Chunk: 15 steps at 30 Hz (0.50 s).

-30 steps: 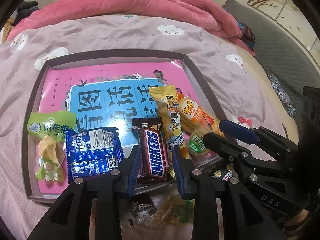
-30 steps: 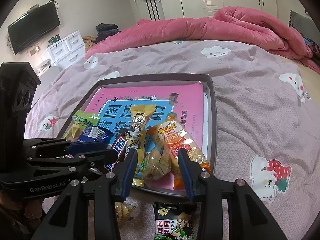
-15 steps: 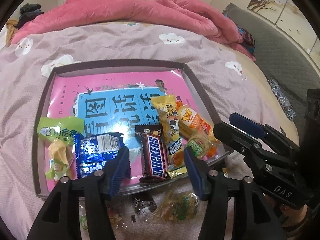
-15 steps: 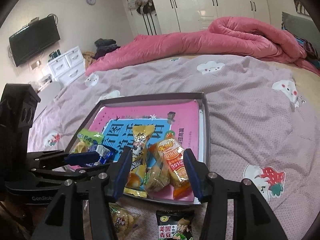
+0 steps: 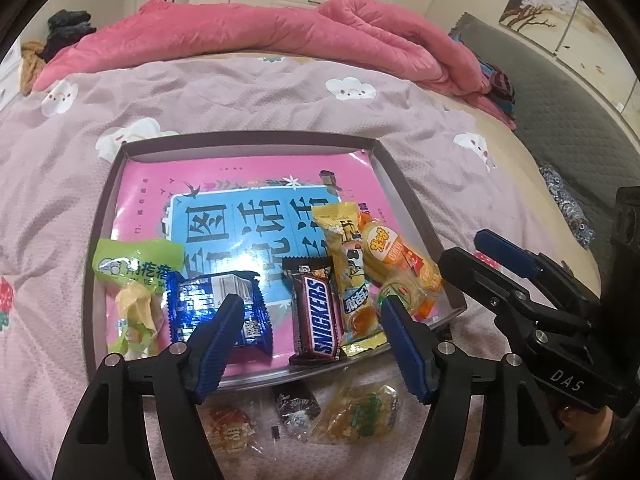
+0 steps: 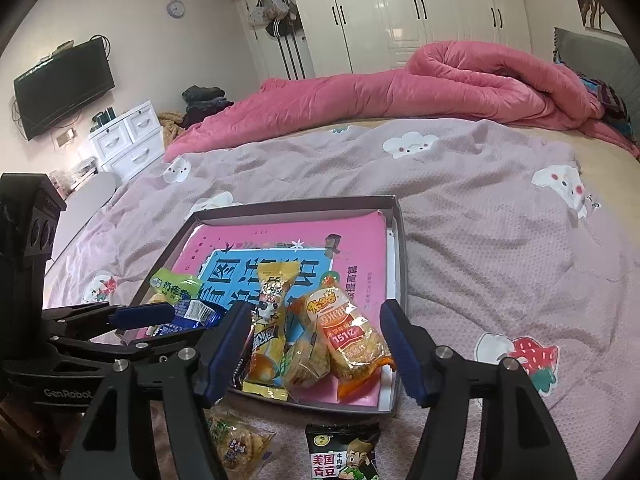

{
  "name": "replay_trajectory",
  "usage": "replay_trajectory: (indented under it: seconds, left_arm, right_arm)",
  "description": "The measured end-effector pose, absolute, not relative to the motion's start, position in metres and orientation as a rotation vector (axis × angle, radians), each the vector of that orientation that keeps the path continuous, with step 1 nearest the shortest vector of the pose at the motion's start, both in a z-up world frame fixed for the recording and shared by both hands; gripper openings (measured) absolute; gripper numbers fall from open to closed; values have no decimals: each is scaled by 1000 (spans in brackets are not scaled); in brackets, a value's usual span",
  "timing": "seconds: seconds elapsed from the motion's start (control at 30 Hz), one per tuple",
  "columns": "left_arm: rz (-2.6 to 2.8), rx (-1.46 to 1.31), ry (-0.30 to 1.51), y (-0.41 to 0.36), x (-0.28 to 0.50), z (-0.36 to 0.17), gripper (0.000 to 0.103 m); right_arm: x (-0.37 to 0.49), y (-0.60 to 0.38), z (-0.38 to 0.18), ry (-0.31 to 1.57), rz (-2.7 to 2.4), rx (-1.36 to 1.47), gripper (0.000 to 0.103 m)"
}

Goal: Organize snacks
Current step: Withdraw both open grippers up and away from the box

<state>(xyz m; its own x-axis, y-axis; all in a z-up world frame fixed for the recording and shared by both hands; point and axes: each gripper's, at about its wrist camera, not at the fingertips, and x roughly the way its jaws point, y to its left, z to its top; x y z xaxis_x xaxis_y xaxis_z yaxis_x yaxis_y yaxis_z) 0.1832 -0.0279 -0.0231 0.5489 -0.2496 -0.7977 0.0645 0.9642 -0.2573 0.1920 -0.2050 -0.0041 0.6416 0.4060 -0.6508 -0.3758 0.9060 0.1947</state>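
Observation:
A shallow grey tray (image 5: 116, 184) with a pink and blue liner lies on the bed. Along its near edge lie a green packet (image 5: 132, 280), a blue packet (image 5: 208, 304), a Snickers bar (image 5: 318, 316), a yellow packet (image 5: 348, 264) and an orange packet (image 5: 394, 256). My left gripper (image 5: 310, 344) is open and empty above the near edge. My right gripper (image 6: 316, 348) is open and empty, over the yellow packet (image 6: 272, 320) and orange packet (image 6: 348, 336). Loose snacks lie on the bed in front of the tray: a dark small packet (image 5: 296, 406), a clear green-yellow packet (image 5: 360, 408) and a black green-pea packet (image 6: 344, 456).
A pink duvet (image 5: 260, 36) is piled at the far end of the purple cloud-print bedspread (image 6: 500, 216). A white drawer unit (image 6: 128, 136) and a wall TV (image 6: 64, 84) stand to the left. The right gripper's body (image 5: 540, 320) shows at right in the left wrist view.
Both grippers have drawn back and risen from the tray and their jaws have opened wider. The snacks in the tray have not moved.

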Motion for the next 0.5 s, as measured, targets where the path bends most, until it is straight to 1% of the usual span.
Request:
replay_trajectory:
  seconds: [0.03, 0.13, 0.43, 0.5]
  left_arm:
    - [-184, -206, 972, -27, 183, -22, 73]
    - [-178, -203, 968, -26, 180, -21, 74]
    - [-158, -201, 950, -17, 171, -14, 75]
    - [-156, -206, 945, -15, 169, -12, 79]
  right_arm:
    - [192, -205, -4, 751, 440, 41, 72]
    - [191, -207, -2, 743, 433, 42, 73]
    - [188, -206, 1, 724, 423, 27, 81]
    - [187, -207, 2, 721, 422, 27, 82]
